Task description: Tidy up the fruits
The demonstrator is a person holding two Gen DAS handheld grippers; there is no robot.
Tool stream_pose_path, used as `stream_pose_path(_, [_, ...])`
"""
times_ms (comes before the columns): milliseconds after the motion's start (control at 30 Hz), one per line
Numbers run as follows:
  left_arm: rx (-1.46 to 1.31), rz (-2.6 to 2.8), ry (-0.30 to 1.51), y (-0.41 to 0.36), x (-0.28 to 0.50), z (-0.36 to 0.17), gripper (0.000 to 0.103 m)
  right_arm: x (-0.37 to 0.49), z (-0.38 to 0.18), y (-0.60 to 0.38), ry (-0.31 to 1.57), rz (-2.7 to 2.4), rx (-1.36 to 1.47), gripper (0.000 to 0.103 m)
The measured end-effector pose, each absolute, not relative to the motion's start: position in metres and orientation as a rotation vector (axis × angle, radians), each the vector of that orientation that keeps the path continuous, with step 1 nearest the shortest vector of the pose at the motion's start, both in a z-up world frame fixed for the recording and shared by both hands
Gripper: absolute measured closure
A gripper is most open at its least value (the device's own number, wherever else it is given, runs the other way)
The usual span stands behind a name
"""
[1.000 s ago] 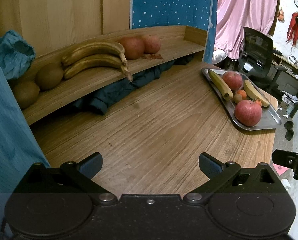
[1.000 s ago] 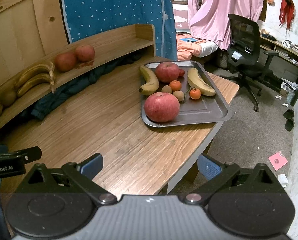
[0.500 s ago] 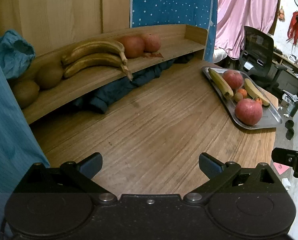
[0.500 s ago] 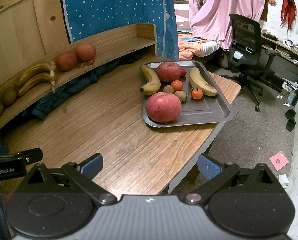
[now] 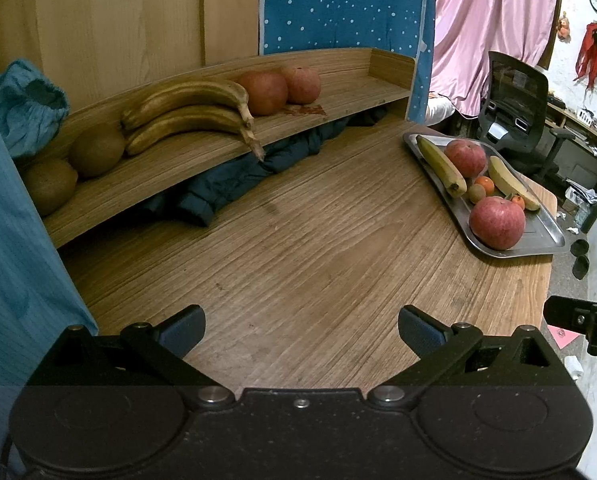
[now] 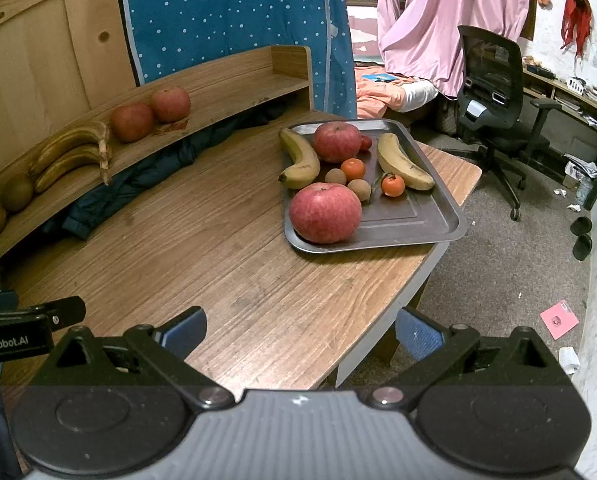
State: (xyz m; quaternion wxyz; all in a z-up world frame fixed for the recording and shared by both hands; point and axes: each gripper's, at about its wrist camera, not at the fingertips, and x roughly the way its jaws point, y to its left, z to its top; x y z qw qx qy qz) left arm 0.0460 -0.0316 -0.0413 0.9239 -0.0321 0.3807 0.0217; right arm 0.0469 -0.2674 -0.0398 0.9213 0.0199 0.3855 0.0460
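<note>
Two handheld tongs hover low over a brown wood-grain bench point(image 6: 202, 248), each seen from its own wrist camera. The left tongs point(image 5: 301, 330) are released, their blue-padded fingers spread wide with nothing between them, above a bare stretch of bench. The right tongs point(image 6: 300, 330) are likewise released and empty, above the bench's near edge, and appear at the right margin of the left view.

On the far right part of the bench sits a rectangular silver metal tray point(image 6: 414, 224) holding fruit. A large red apple point(image 6: 325, 213) lies at its near left corner. A second red apple point(image 6: 337, 142) lies at the far end, between a yellow banana point(image 6: 302, 160) along the tray's left side and another yellow banana point(image 6: 403, 162) on the right. Between them are two small orange tangerines point(image 6: 353, 169), two small brown round fruits point(image 6: 335, 177) and a small red fruit point(image 6: 365, 143) just beside the far apple.

Along the back of the bench runs a raised wooden shelf point(image 5: 338, 92). On it, from left to right, rest two brown round fruits point(image 5: 96, 150), two browned bananas point(image 5: 190, 114) lying together, and two reddish apples point(image 5: 263, 92) touching each other. Dark blue clothing point(image 5: 234, 180) is stuffed beneath the shelf. Behind stand a blue dotted cloth point(image 5: 338, 4), a pink curtain point(image 5: 494, 20) and a black office chair point(image 6: 494, 92).
</note>
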Motion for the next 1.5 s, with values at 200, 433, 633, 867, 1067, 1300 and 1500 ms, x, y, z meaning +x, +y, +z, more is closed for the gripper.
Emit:
stream_pose_path(200, [-0.066, 0.045, 0.781, -0.0316, 0.046, -0.0415, 0.001, 0.0472, -0.0414, -0.2672, 0.791, 0.097, 0.041, 0.0])
stream_pose_path(433, [-0.066, 0.044, 0.783, -0.0315, 0.0462, -0.0419, 0.001, 0.0481, -0.0417, -0.2676, 0.794, 0.094, 0.044, 0.0])
stream_pose_path(633, [-0.066, 0.044, 0.784, -0.032, 0.0462, -0.0422, 0.001, 0.0494, -0.0417, -0.2671, 0.801, 0.093, 0.047, 0.0])
stream_pose_path(867, [-0.067, 0.045, 0.784, -0.0318, 0.0468, -0.0424, 0.001, 0.0506, -0.0429, -0.2667, 0.806, 0.094, 0.048, 0.0])
stream_pose_path(1067, [-0.067, 0.044, 0.783, -0.0314, 0.047, -0.0424, 0.001, 0.0515, -0.0434, -0.2663, 0.807, 0.094, 0.049, 0.0])
stream_pose_path(1300, [-0.088, 0.031, 0.784, -0.033, 0.047, -0.0429, 0.001, 0.0523, -0.0446, -0.2651, 0.809, 0.093, 0.049, 0.0])
stream_pose_path(1500, [-0.143, -0.002, 0.778, -0.0304, 0.0463, -0.0416, 0.001, 0.0524, -0.0444, -0.2653, 0.809, 0.093, 0.049, 0.0])
